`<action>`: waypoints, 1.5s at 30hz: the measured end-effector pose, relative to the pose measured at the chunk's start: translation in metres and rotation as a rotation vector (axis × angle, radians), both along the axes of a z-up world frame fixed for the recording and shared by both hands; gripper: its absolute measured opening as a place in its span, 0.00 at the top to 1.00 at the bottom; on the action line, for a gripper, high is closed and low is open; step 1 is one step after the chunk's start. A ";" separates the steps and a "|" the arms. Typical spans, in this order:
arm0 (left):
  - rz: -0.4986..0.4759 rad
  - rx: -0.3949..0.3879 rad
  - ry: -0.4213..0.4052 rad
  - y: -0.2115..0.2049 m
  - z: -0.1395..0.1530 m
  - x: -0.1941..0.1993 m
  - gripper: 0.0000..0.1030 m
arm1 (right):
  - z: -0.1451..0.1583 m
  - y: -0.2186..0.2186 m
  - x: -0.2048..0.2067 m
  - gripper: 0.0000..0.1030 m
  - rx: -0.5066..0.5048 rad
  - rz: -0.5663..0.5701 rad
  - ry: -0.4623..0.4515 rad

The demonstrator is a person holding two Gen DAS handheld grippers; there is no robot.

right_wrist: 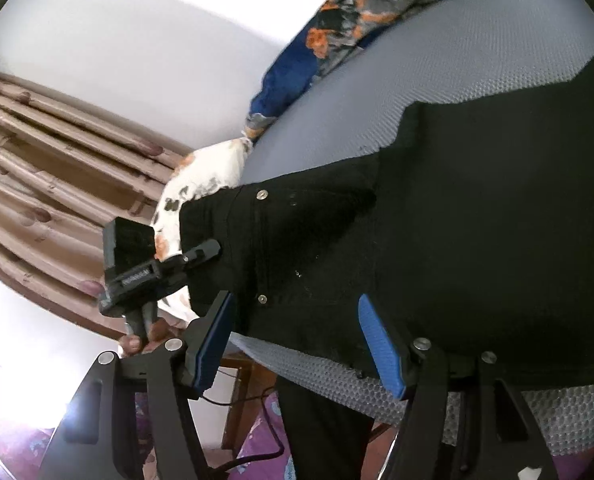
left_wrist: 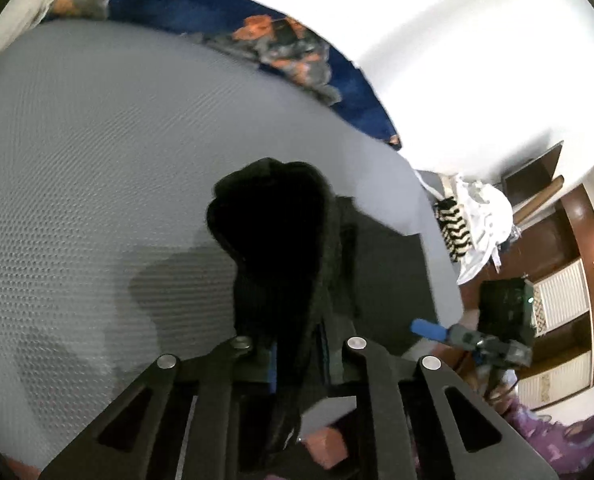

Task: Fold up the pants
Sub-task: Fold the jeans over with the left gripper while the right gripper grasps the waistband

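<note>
- Black pants (right_wrist: 477,208) are spread over the grey dimpled mattress (left_wrist: 97,152); the waistband lies at the mattress edge and one leg hangs over the side.
- A bunched fold of the pants is clamped in the left tool (left_wrist: 297,356), lifted off the mattress.
- The right tool (right_wrist: 297,344) is held wide beside the waistband edge, its blue pads clear of the cloth.
- A blue patterned blanket (left_wrist: 201,8) is seen along the far edge.

From my left camera, the grey mat (left_wrist: 97,160) lies bare from nine to twelve o'clock, open for a pass. A blue blanket (left_wrist: 201,8) rims its far edge at twelve. Black pants (left_wrist: 277,240) bunch up dead centre, blocking straight ahead. On the right camera, pants cover the mat from one to four; the pillow (right_wrist: 205,176) sits at ten.
</note>
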State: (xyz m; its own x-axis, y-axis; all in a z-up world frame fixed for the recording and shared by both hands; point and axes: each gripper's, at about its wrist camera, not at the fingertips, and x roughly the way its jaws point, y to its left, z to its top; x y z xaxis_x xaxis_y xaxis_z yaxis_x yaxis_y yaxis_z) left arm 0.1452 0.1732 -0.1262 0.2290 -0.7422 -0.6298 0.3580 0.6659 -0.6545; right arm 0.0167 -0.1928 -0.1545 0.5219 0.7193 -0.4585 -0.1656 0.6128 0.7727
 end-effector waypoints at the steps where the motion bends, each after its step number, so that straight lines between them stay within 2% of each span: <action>1: -0.001 -0.011 -0.001 -0.003 0.008 -0.005 0.86 | 0.002 -0.001 -0.002 0.39 0.006 0.011 -0.017; 5: -0.029 -0.033 -0.007 -0.030 0.035 -0.011 0.86 | 0.004 -0.006 0.000 0.38 0.047 0.041 -0.053; 9: -0.062 -0.030 0.001 -0.075 0.054 -0.021 0.86 | 0.011 -0.004 0.010 0.38 0.052 0.127 -0.095; 14: -0.116 -0.028 0.010 -0.141 0.073 -0.033 0.85 | 0.023 -0.029 0.004 0.30 0.120 0.191 -0.168; 16: -0.147 -0.036 0.030 -0.176 0.074 -0.032 0.85 | 0.023 -0.049 0.001 0.25 0.149 0.176 -0.176; 19: -0.190 -0.038 0.049 -0.226 0.070 -0.029 0.85 | 0.018 -0.088 -0.004 0.23 0.194 0.129 -0.180; 22: -0.223 -0.062 0.091 -0.280 0.058 -0.024 0.85 | 0.011 -0.129 -0.011 0.16 0.192 0.057 -0.190; 25: -0.266 -0.019 0.066 -0.325 0.044 -0.025 0.83 | -0.007 -0.168 -0.017 0.14 0.186 -0.013 -0.147; 26: -0.293 -0.028 0.066 -0.339 0.037 -0.027 0.83 | -0.013 -0.175 -0.017 0.13 0.187 -0.026 -0.128; 28: -0.346 -0.041 0.121 -0.359 0.023 -0.029 0.80 | -0.038 -0.185 -0.015 0.13 0.175 -0.051 -0.024; 29: -0.348 -0.056 0.136 -0.361 0.021 -0.029 0.80 | -0.048 -0.187 -0.017 0.13 0.186 -0.063 -0.006; 31: -0.323 -0.072 0.104 -0.357 0.025 -0.029 0.74 | -0.058 -0.189 -0.023 0.14 0.218 -0.077 -0.010; 33: -0.305 -0.049 0.070 -0.346 0.029 -0.030 0.53 | -0.062 -0.192 -0.024 0.14 0.245 -0.092 -0.019; 34: -0.277 -0.027 0.053 -0.337 0.031 -0.030 0.49 | -0.062 -0.192 -0.025 0.18 0.254 -0.102 -0.026; 35: -0.248 -0.002 0.036 -0.329 0.032 -0.030 0.48 | -0.061 -0.192 -0.024 0.43 0.247 -0.111 -0.032; 36: -0.223 0.034 0.010 -0.319 0.033 -0.031 0.48 | -0.060 -0.190 -0.022 0.62 0.209 -0.106 -0.025; 37: -0.211 0.067 -0.013 -0.313 0.033 -0.032 0.47 | -0.059 -0.187 -0.015 0.84 0.140 -0.095 0.009; 38: -0.183 0.144 -0.055 -0.304 0.033 -0.035 0.47 | -0.059 -0.187 -0.011 0.84 0.096 -0.096 0.035; 39: -0.158 0.210 -0.087 -0.300 0.032 -0.037 0.47 | -0.060 -0.188 -0.007 0.84 0.093 -0.095 0.052; 42: -0.110 0.329 -0.153 -0.284 0.026 -0.045 0.46 | -0.052 -0.193 -0.008 0.88 0.077 -0.105 0.056; 45: -0.045 0.467 -0.217 -0.275 0.016 -0.053 0.45 | -0.038 -0.197 -0.014 0.90 0.034 -0.121 0.014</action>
